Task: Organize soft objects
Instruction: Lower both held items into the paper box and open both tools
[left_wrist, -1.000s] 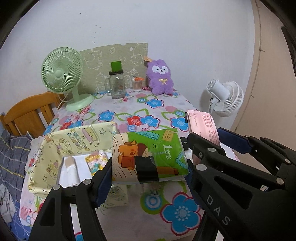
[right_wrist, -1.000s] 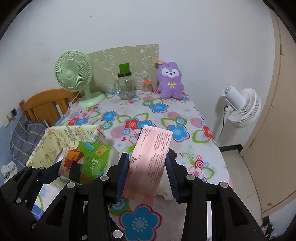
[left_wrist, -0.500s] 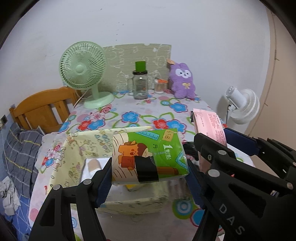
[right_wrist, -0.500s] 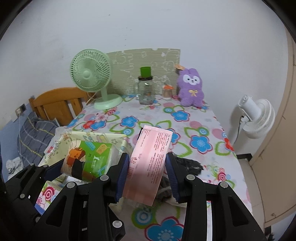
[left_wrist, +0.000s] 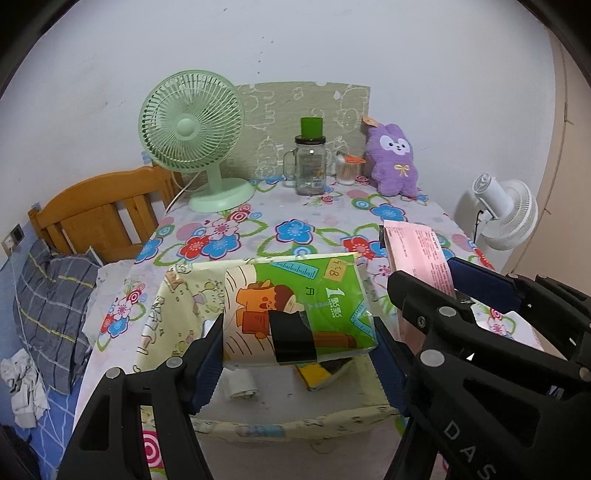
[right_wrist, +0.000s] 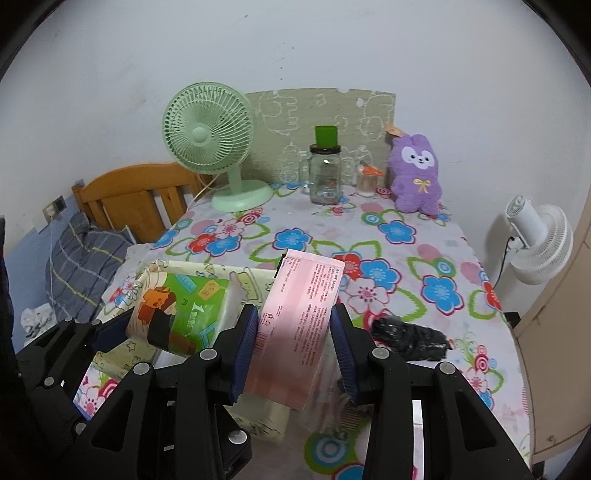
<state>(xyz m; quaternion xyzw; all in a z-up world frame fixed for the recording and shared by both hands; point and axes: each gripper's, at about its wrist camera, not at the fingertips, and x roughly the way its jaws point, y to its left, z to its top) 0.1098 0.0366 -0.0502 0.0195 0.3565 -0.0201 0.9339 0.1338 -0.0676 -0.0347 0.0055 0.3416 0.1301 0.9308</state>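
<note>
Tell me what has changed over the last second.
Both hands carried their loads sideways toward the yellow fabric bin: the green tissue pack in the left gripper now hangs over the bin's opening, and the pink pack in the right gripper travels alongside it. Nothing was grasped or released. Both grips and the table items stayed unchanged.

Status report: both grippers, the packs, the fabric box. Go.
Left gripper shut on green tissue pack, over yellow fabric box. Right gripper shut on pink pack, beside box. Box holds small items; drop path looks open.
</note>
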